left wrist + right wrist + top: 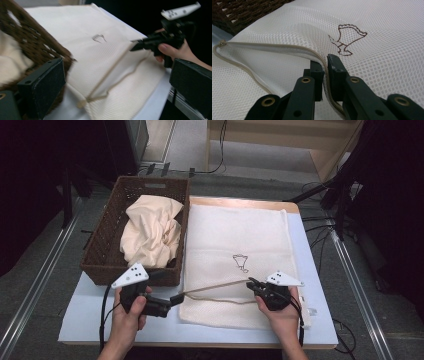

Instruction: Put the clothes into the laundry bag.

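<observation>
The right gripper [325,65] is closest to us, and its two black jaws are pinched tight on the zipper edge [274,47] of a white mesh laundry bag [387,62]. The edge is lifted up, so the bag's mouth gapes a little. A small brown picture [349,38] is sewn on the mesh just past the jaws.

From the high view, the mesh laundry bag [240,235] lies flat on the table [90,320], at its middle. A brown wicker basket [100,245] sits right beside the bag on the left, with crumpled cream cloth [150,230] inside.

The left gripper [176,300] lies low, pointing sideways at the bag's near left corner. Its jaws are wide apart in the left gripper view, holding nothing. The right gripper [252,284] is held near the bag's front, pointing left.
</observation>
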Tool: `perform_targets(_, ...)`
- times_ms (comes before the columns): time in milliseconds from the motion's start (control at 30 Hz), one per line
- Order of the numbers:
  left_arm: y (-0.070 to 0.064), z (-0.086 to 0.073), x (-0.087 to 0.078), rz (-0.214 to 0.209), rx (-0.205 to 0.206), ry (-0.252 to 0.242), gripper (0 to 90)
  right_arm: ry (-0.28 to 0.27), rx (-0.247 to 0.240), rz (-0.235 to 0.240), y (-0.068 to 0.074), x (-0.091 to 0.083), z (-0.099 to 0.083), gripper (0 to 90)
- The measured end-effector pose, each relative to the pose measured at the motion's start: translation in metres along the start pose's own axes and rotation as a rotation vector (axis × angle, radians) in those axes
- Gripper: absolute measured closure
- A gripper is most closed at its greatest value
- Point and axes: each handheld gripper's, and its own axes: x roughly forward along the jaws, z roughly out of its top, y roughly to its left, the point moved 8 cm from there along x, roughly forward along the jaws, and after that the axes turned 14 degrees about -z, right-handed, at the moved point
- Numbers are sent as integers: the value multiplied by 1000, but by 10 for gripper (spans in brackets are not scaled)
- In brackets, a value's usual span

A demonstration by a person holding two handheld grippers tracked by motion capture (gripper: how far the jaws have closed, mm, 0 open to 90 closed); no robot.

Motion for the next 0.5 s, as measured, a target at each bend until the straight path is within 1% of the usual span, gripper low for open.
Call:
perform_targets(133, 24, 14, -8, 96, 1, 4, 3, -3, 3, 9, 1, -1, 1, 840)
perform_targets(233, 44, 27, -13, 160, -15, -19, 3, -4, 6, 10, 0, -1, 0, 840)
perform_targets(267, 50, 31, -15, 175, -17, -25, 3, -4, 1, 10, 0, -1, 0, 840)
perform_targets(300, 55, 35, -16, 187, -24, -35, 3, -3, 1, 11, 1, 0, 0, 840)
perform_targets(333, 59, 38, -16, 187, -32, -43, 3, -3, 0, 11, 0, 0, -1, 840)
perform_targets(367, 63, 42, -16, 184, -44, -49, 3, -3, -1, 11, 0, 0, -1, 839)
perform_targets(433, 68, 50, -17, 163, -70, -79, 3, -4, -1, 13, 0, -1, -1, 836)
perform_targets(467, 71, 54, -18, 168, -66, -83, 3, -4, 0, 14, 0, -1, -1, 836)
perform_targets(500, 74, 57, -17, 185, -61, -83, 3, -6, 0, 15, 0, -1, -1, 834)
